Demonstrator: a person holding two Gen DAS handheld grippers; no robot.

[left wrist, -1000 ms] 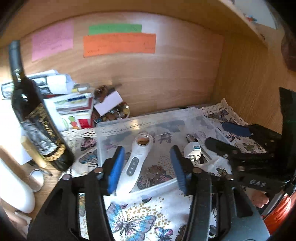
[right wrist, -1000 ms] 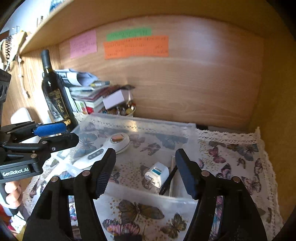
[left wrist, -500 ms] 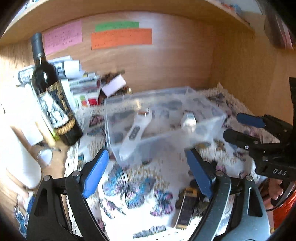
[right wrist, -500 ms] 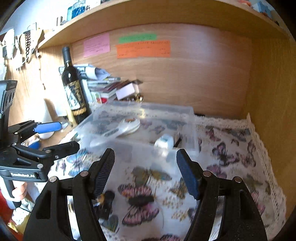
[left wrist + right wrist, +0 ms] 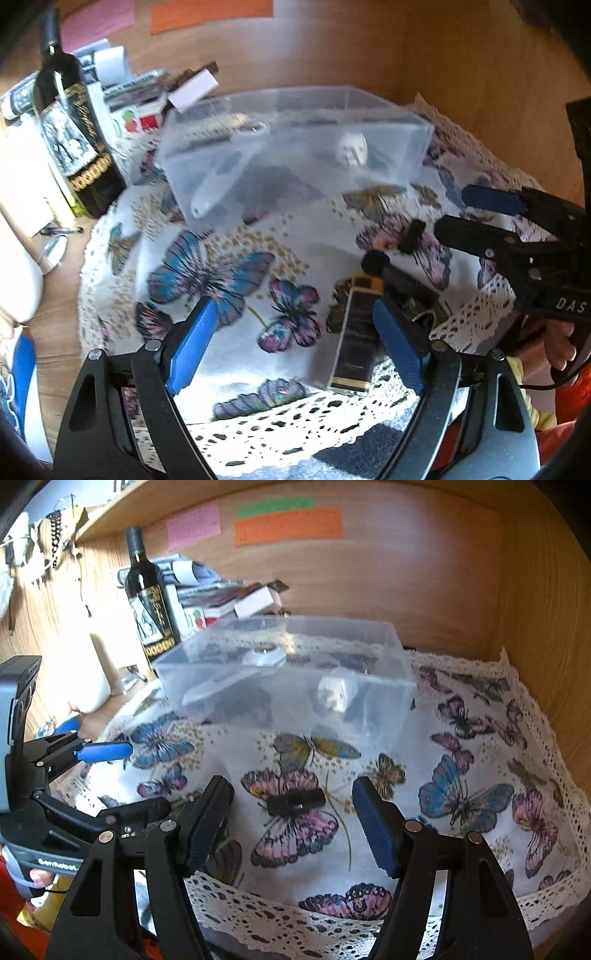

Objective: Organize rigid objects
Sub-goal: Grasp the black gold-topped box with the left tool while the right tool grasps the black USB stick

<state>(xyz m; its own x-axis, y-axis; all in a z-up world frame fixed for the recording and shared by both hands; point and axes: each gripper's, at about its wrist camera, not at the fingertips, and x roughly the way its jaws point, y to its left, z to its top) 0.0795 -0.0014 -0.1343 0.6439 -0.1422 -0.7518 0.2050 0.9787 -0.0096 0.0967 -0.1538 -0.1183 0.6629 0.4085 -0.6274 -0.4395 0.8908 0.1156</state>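
Butterfly cloth point(image 5: 461, 746); black-gold box point(image 5: 356, 332) left view only

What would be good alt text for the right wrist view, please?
The open right gripper hovers above a small black object on a butterfly tablecloth. Behind stands a clear plastic box holding a white plug; the open left gripper is at left.

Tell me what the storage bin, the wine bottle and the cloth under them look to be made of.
Storage bin: translucent, slightly frosted plastic, since the things inside show through its walls.
Wine bottle: dark glossy glass with a black and gold label, probably paper.
Cloth: white woven fabric printed with butterflies, with an openwork lace edge; the fibre is unclear.
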